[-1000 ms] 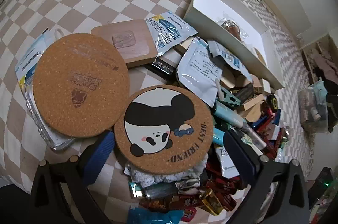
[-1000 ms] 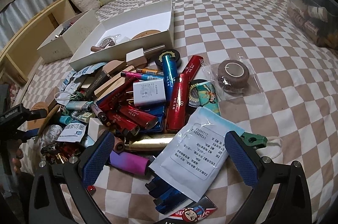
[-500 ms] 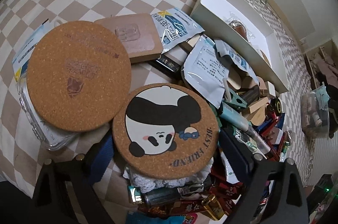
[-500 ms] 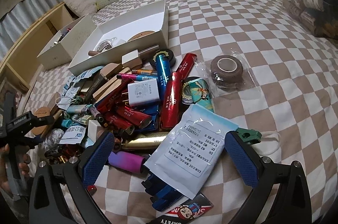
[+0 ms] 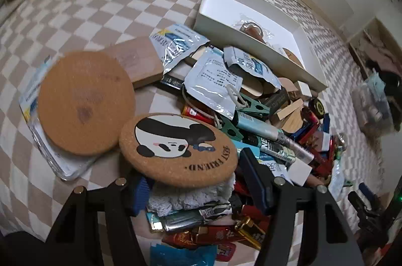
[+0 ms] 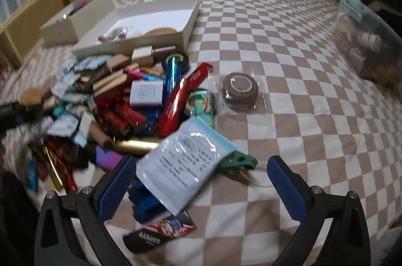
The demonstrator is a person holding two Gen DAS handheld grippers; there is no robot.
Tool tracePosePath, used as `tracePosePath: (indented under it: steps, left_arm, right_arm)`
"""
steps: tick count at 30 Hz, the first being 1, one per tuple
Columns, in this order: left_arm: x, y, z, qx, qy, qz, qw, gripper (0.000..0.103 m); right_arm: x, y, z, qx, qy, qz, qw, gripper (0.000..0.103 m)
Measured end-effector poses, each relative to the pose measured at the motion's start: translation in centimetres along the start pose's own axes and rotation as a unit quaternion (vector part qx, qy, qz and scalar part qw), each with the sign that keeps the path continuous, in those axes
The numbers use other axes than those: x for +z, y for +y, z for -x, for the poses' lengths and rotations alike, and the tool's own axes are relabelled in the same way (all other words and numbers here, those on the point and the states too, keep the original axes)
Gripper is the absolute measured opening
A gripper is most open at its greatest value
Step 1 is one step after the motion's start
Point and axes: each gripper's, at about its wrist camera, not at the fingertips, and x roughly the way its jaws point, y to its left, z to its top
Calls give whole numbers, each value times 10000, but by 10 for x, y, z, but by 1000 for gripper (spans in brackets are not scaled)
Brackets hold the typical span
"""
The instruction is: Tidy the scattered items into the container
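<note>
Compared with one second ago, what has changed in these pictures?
The left gripper closed in on the panda coaster and seems to have lifted it off the pile, tilted. The right gripper stays open over the white pouch; the plain cork coaster has not moved.

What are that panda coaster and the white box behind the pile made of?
The panda coaster looks like cork: speckled tan grain, matte, with a printed picture. The white box seems to be cardboard: thin, straight walls and a smooth matte surface, though thin plastic cannot be ruled out.
</note>
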Motion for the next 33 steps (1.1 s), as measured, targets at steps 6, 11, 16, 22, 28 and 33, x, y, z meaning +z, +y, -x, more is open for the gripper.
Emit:
tracePosePath:
  steps: [6, 11, 16, 22, 28, 33]
  left_arm:
    - [-2, 8, 5, -10, -69, 18, 10000, 100]
    - [-1, 12, 8, 404, -154, -158, 9989, 102]
    - [-1, -1, 12, 463, -398, -786, 9950, 102]
    - [1, -10, -1, 160, -205, -1298, 9912, 102]
    - [2, -3, -13, 170, -74, -1115, 9936, 102]
    - [1, -4, -18, 328, -89, -1078, 9936, 102]
  right_arm:
    - [-9, 5, -3, 108, 109, 82, 9998, 103]
    - [-9, 4, -7, 207, 117, -72, 9997, 103]
    - [-7, 6, -7, 281, 77, -109, 9995, 103]
    - [-8, 5, -7, 370, 45, -229, 9990, 103]
    - [-10, 11, -7, 437, 12, -246, 9987, 103]
    - [-9, 15, -10, 553, 4, -260, 9981, 103]
